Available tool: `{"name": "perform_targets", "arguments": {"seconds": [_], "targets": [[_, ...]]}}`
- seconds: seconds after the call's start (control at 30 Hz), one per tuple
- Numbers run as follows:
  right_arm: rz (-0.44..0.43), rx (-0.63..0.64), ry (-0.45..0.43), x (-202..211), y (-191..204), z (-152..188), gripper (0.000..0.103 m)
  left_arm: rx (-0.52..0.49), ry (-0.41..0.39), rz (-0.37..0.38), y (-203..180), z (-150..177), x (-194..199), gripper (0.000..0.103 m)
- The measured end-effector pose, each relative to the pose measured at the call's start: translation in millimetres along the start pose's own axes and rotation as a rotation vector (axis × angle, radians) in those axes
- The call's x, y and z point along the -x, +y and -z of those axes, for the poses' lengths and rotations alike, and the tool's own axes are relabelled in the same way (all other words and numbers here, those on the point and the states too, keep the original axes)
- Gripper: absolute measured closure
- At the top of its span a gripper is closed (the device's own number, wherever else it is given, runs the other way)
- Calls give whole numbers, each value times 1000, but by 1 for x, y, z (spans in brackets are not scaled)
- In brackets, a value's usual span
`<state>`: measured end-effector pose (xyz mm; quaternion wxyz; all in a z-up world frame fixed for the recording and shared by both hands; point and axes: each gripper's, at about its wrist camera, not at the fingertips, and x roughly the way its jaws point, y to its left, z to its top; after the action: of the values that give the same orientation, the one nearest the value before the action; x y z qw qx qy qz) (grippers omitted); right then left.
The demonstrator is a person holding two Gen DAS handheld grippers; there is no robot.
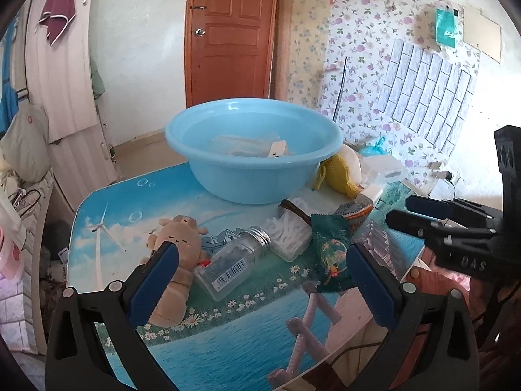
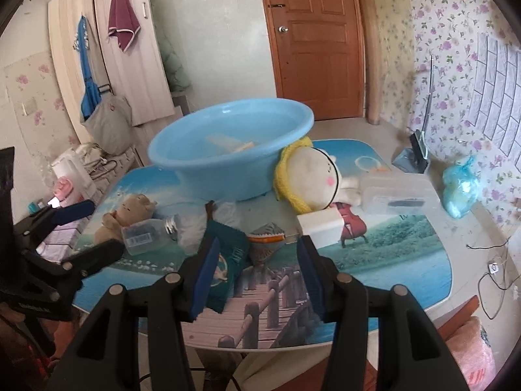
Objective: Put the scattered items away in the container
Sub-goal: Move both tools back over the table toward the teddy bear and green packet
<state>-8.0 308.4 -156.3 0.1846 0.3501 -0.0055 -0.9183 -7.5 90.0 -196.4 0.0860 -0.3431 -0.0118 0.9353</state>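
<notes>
A light blue basin (image 1: 254, 150) (image 2: 228, 159) stands on the table with a clear packet and a small white item inside. Scattered in front of it: a brown plush (image 1: 182, 238) (image 2: 127, 215), a clear bottle (image 1: 231, 260) (image 2: 149, 231) lying on its side, a box of cotton swabs (image 1: 289, 231), a green snack packet (image 1: 329, 251) (image 2: 228, 260), an orange-striped packet (image 2: 265, 241), a white block (image 2: 320, 224), a yellow-haired doll (image 2: 309, 179) (image 1: 338, 172) and a clear box (image 2: 397, 192). My left gripper (image 1: 260, 280) is open above the bottle. My right gripper (image 2: 259, 273) is open above the packets.
The table (image 2: 390, 260) has a printed seaside top with its near edge just below my grippers. A blue plastic bag (image 2: 460, 189) and a small stand (image 2: 413, 156) sit on the floor at the right. A wooden door (image 1: 228, 32) is behind.
</notes>
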Motion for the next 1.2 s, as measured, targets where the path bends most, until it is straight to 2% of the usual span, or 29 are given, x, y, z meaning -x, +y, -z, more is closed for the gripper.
{"name": "perform_targets", "arguments": {"seconds": [0.07, 0.1, 0.13, 0.17, 0.3, 0.43, 0.67, 0.87, 1.2], "targets": [[3, 2, 10, -3, 0, 1, 47, -11, 6, -15, -2, 0, -2, 0], [0, 0, 15, -5, -1, 2, 31, -13, 9, -15, -3, 1, -3, 0], [-12, -3, 18, -6, -1, 3, 20, -10, 11, -12, -3, 1, -4, 0], [-27, -8, 21, -7, -2, 4, 18, -2, 13, -2, -2, 1, -4, 0], [-31, -11, 29, -9, -5, 5, 17, -2, 34, -12, -1, 3, -11, 0], [-49, -16, 55, -14, -8, 9, 11, -2, 51, -30, 3, 11, -14, 0], [-55, -40, 80, -19, -13, 15, 6, 43, 94, -67, 26, 30, -17, 0], [-60, -39, 103, -27, -11, 18, 6, 61, 81, -88, 39, 37, -11, 0], [-80, -22, 122, -32, -3, 20, 6, 38, 41, -129, 50, 27, -3, 0]]}}
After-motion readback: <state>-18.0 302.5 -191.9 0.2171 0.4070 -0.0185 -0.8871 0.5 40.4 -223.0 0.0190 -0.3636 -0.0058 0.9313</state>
